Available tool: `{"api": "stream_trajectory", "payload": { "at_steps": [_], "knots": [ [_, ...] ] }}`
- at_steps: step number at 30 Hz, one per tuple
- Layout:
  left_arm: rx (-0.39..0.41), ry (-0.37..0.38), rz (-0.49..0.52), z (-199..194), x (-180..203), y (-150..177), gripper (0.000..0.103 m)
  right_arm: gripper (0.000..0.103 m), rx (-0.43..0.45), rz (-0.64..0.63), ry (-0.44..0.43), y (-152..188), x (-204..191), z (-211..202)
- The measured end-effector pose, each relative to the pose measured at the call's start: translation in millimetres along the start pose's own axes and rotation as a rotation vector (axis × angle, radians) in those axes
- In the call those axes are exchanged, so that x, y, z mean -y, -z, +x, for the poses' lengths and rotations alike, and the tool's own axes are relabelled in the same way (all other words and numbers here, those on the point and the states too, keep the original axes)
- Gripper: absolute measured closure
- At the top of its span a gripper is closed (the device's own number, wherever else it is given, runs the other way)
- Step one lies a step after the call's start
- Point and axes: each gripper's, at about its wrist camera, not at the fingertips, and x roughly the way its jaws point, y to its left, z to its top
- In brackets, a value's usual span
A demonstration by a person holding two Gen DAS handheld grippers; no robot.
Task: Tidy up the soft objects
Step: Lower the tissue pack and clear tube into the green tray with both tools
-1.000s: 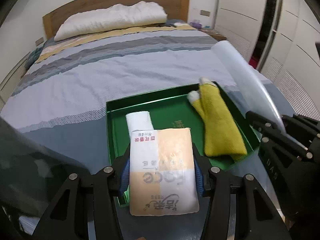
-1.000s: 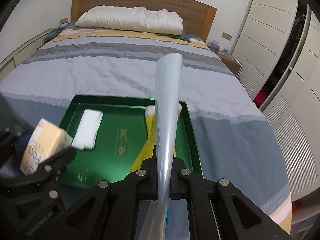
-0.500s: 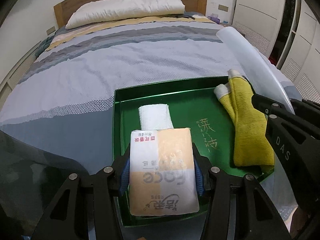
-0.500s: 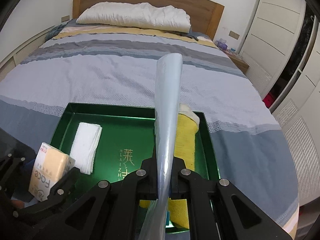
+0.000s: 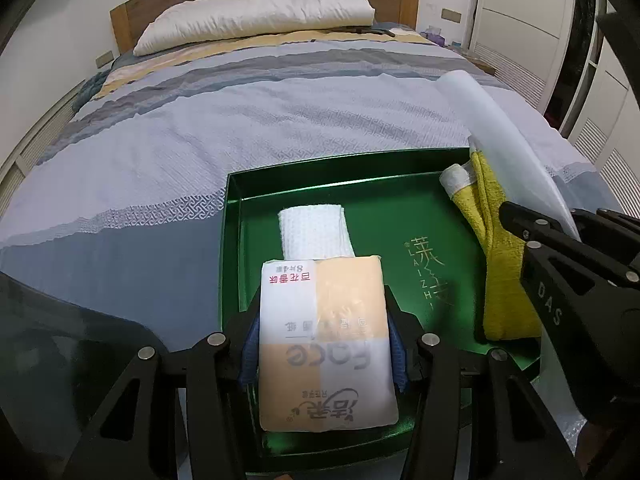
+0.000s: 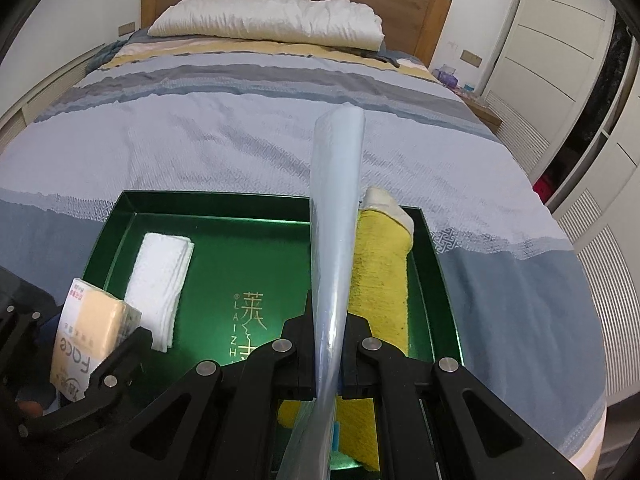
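Green tray [image 5: 230, 216] on bed held white folded cloth [image 5: 314, 230] at left, yellow towel [image 6: 380, 264] at right. Left gripper [image 5: 322, 334] clamped tissue pack [image 5: 324, 344] over tray's near-left corner; right gripper [image 6: 326, 346] pinched clear plastic roll [image 6: 336, 208] above tray's right half. Two stowed, two left to place.
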Motion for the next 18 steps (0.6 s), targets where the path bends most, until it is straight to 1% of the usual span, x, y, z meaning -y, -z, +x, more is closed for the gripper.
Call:
{"api": "stream_trajectory", "payload": {
  "at_steps": [8,15,18],
  "knots": [
    [-0.013,-0.005,-0.002,7.5,0.1,1.4,0.057,0.098,-0.009,-0.02,0.006,-2.9,-7.3,13.2],
    [-0.028,-0.009,-0.013,13.2,-2.9,2.9,0.057,0.098,-0.009,-0.029,0.007,-3.4,-6.2,19.1],
    [-0.022,-0.012,-0.013,12.6,-2.0,2.7,0.057,0.098,-0.01,-0.033,0.011,-3.2,-7.1,20.7]
  ]
}}
